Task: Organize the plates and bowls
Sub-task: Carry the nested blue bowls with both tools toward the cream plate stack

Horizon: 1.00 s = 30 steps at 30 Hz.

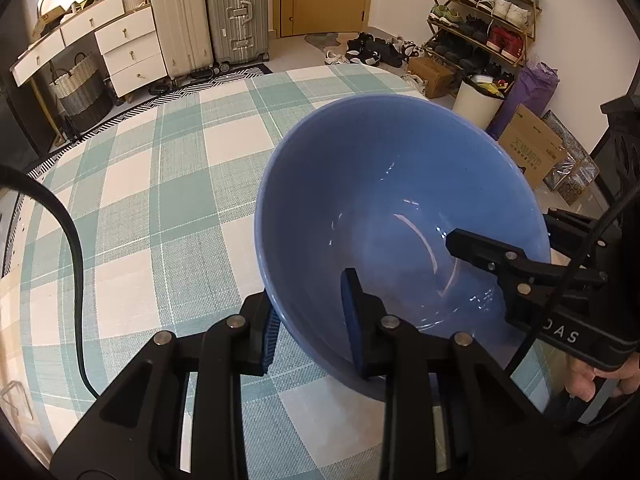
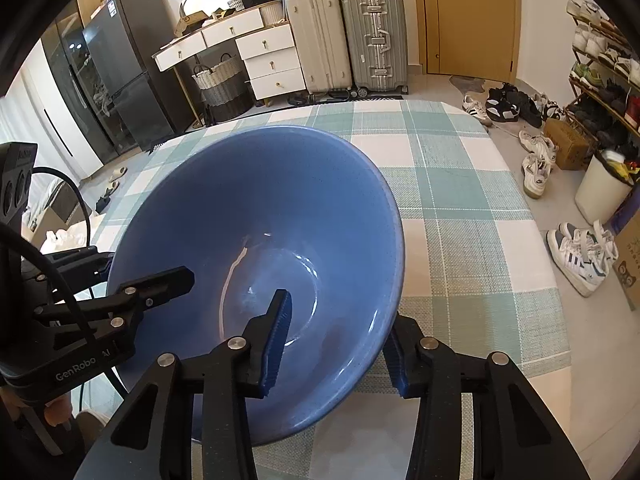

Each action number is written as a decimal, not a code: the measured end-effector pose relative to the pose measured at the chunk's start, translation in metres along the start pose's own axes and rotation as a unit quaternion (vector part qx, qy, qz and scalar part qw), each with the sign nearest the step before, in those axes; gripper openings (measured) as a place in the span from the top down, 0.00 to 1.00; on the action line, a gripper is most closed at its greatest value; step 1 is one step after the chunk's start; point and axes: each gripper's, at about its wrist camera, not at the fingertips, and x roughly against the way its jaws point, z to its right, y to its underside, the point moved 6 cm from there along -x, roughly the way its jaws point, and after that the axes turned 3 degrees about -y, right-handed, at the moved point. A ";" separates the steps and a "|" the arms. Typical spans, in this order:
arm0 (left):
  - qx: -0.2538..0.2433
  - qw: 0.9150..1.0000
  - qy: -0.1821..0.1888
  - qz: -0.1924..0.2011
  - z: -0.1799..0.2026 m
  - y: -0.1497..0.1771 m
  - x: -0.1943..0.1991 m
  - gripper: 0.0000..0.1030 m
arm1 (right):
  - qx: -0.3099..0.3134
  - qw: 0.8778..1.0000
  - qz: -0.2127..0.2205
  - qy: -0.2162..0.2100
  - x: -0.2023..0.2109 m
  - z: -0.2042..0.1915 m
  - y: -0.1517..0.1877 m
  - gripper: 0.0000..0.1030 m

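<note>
One large blue bowl (image 1: 380, 184) (image 2: 260, 200) stands on the green-and-white checked tablecloth (image 1: 160, 160) (image 2: 460, 200). My left gripper (image 1: 311, 328) straddles its near left rim, one blue pad against the outer wall and the other inside, shut on the wall. In the right wrist view the left gripper (image 2: 150, 266) shows at the bowl's left edge. My right gripper (image 2: 338, 340) straddles the right rim. Its outer pad is at the wall, while its inner pad stands apart from it, so it is open. The left wrist view shows the right gripper (image 1: 500, 228) reaching in from the right.
A black cable (image 1: 76, 260) trails across the cloth on the left. A person's hand (image 1: 592, 380) holds the right gripper. Beyond the table stand suitcases (image 2: 348, 36), a white drawer unit (image 2: 268, 64), a shoe rack (image 1: 484, 12), a white bin (image 2: 600, 188) and cardboard boxes (image 1: 528, 144).
</note>
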 end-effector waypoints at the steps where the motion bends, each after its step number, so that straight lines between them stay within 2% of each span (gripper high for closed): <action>1: 0.001 1.000 0.000 0.000 0.000 0.001 0.001 0.77 | -0.001 1.000 0.000 0.000 0.000 0.001 0.000 0.62; 8: 0.003 1.000 0.001 -0.002 -0.002 0.005 0.003 0.77 | -0.002 1.000 -0.006 -0.002 0.002 0.001 0.002 0.67; 17: 0.010 1.000 -0.003 -0.001 -0.007 0.012 0.014 0.77 | -0.008 1.000 -0.012 -0.012 0.003 -0.004 0.004 0.67; 30: 0.022 0.999 -0.015 0.021 -0.016 0.022 0.051 0.77 | 0.008 1.000 0.002 -0.018 0.022 -0.024 0.004 0.67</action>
